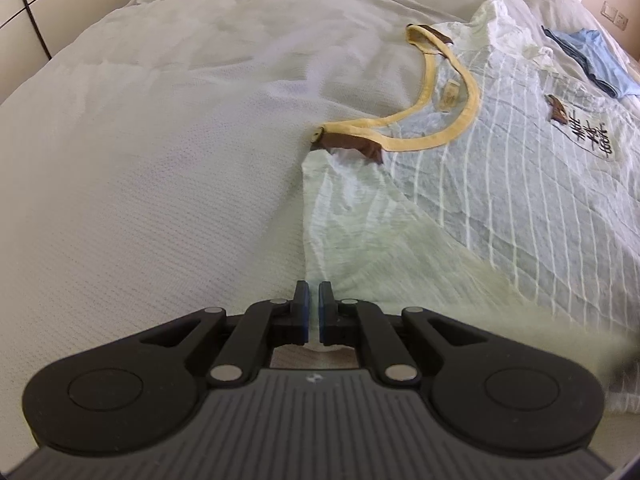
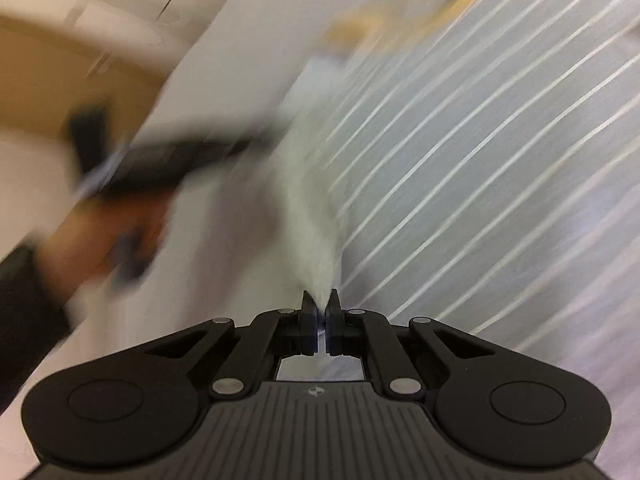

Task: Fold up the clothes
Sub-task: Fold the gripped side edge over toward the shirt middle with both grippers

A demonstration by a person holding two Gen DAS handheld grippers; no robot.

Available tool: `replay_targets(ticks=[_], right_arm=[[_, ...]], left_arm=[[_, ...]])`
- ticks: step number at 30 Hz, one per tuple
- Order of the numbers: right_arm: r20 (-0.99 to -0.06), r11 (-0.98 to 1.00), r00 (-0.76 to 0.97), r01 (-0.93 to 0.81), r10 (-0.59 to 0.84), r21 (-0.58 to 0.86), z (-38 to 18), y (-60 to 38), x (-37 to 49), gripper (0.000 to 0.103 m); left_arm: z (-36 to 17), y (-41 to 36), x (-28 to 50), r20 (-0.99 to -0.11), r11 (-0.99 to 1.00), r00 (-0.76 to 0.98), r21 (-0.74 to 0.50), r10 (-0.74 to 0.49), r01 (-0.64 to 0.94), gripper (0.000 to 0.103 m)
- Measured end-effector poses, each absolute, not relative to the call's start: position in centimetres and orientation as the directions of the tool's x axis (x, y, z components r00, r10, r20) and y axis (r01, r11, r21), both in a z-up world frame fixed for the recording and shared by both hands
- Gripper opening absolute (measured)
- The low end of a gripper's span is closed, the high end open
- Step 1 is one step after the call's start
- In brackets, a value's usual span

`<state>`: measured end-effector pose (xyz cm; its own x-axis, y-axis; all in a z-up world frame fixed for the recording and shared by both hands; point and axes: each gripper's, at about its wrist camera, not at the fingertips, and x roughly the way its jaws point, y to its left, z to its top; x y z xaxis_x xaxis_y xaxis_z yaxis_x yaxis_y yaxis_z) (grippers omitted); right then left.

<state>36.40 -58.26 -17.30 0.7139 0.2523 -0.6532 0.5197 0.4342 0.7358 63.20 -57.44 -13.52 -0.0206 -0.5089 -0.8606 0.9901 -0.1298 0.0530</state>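
A pale blue shirt with thin white stripes and a yellow neckband (image 1: 520, 184) lay spread over the right half of the left wrist view, its collar opening pointing toward the upper middle of the frame, brown trim at both ends of the neckband and a white chest patch with dark lettering (image 1: 592, 136) near the right edge. One sleeve (image 1: 352, 220) of it ran down from the centre toward the bottom middle, where its cloth passed between the narrowly parted blue pads of the left gripper (image 1: 314, 304), which pinched it. In the right wrist view, heavily blurred, the same striped fabric filled the right side, and a bunched white fold (image 2: 316, 240) rose from the tips of the right gripper (image 2: 320, 312), whose jaws stood almost closed on that cloth. The shirt rested on a white textured bed cover (image 1: 160, 180) that filled the left and centre of the left wrist view. A crumpled light blue garment (image 1: 596, 60) lay at the upper right, just beyond the shirt. In the right wrist view's left middle a smeared dark gripper body (image 2: 160, 160) showed, held by a hand (image 2: 100, 236) in a dark sleeve (image 2: 28, 304).
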Motion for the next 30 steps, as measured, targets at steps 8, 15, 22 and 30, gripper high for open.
replay_targets(ticks=[8,15,22,30], right_arm=[[-0.674,0.430,0.718,0.560,0.175,0.708,-17.0,-58.3,35.4,0.005],[-0.697,0.455,0.691,0.567,0.193,0.687,-17.5,-58.8,35.4,0.011],[-0.702,0.497,0.676,0.540,0.224,0.679,-17.7,-57.1,35.4,0.013],[-0.674,0.464,0.724,0.550,0.149,0.694,-16.7,-57.5,34.7,0.009]], left_arm=[[-12.7,-56.9,63.4,-0.850,-0.117,-0.016,0.055,-0.527,0.992,0.003],[-10.7,-55.8,62.0,-0.819,-0.240,-0.159,-0.027,-0.552,0.970,0.022],[-11.9,-57.8,58.0,-0.855,-0.538,-0.210,0.093,-0.475,0.838,0.023],[-11.0,-59.1,59.9,-0.821,-0.429,-0.221,0.032,-0.526,0.903,0.000]])
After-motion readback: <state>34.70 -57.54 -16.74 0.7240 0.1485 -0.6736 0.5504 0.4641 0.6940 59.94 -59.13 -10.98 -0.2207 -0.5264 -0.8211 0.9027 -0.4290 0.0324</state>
